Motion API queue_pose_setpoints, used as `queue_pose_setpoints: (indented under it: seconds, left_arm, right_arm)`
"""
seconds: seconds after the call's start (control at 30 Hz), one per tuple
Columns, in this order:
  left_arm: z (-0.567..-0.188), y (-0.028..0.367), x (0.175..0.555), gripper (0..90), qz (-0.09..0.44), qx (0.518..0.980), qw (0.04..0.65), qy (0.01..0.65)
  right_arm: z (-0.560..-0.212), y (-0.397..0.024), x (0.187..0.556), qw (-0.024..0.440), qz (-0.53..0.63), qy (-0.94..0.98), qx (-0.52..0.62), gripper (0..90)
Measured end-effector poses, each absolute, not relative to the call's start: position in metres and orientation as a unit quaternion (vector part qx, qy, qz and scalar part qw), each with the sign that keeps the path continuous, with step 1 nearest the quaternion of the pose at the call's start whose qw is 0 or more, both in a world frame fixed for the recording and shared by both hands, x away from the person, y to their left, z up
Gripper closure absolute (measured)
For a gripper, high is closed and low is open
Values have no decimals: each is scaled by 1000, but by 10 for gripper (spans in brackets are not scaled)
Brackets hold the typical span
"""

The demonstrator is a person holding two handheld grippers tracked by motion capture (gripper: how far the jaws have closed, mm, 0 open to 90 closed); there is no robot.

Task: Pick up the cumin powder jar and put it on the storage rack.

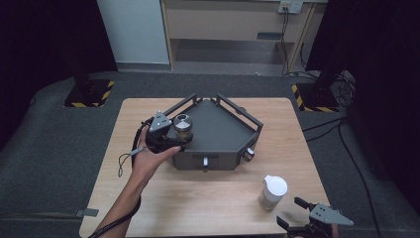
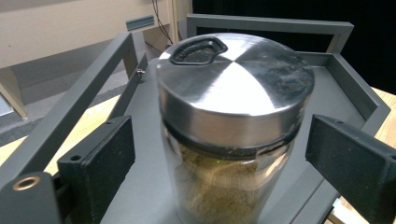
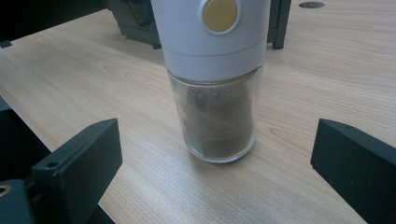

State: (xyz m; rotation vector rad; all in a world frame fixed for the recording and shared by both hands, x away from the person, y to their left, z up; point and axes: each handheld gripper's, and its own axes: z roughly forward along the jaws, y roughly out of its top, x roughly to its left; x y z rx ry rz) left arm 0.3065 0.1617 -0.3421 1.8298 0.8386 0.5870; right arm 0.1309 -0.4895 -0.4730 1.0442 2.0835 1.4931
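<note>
A glass jar point(image 1: 183, 126) with a brushed steel lid point(image 2: 233, 84) and tan powder inside stands upright at the left end of a dark grey railed tray point(image 1: 218, 129). My left gripper point(image 1: 174, 138) reaches in from the left, its jaws on either side of the jar. In the left gripper view a gap shows at each pad point(image 2: 100, 158), so it is open. A glass shaker point(image 1: 273, 192) with a white cap holds dark powder and stands on the table at the front right. My right gripper point(image 1: 291, 211) is open just short of the shaker point(image 3: 219, 93), which it does not touch.
The tray sits mid-table on the wooden top point(image 1: 198, 198), with two knobs point(image 1: 247, 154) on its front wall and raised rails point(image 2: 271, 23) around it. Two stand bases with yellow-black stripes point(image 1: 89, 93) flank the table's far side. Cables point(image 1: 327, 131) lie on the floor to the right.
</note>
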Motion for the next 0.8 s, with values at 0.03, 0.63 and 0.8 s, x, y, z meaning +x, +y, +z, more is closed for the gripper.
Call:
queue_pose_setpoints:
  seconds: [0.03,0.63,0.8]
  left_arm:
    - [-342,162,306,69,243,757,498,346]
    - [-339,170,289,69,259,755,500,336]
    - [-340,173,284,69,261,756,496,337]
  right_arm:
    - [-473,-490,131,186,530,739,371,23]
    - [-472,-490,130,187,533,738,370,21]
    - [-472,-490,129,187,533,738,369,20]
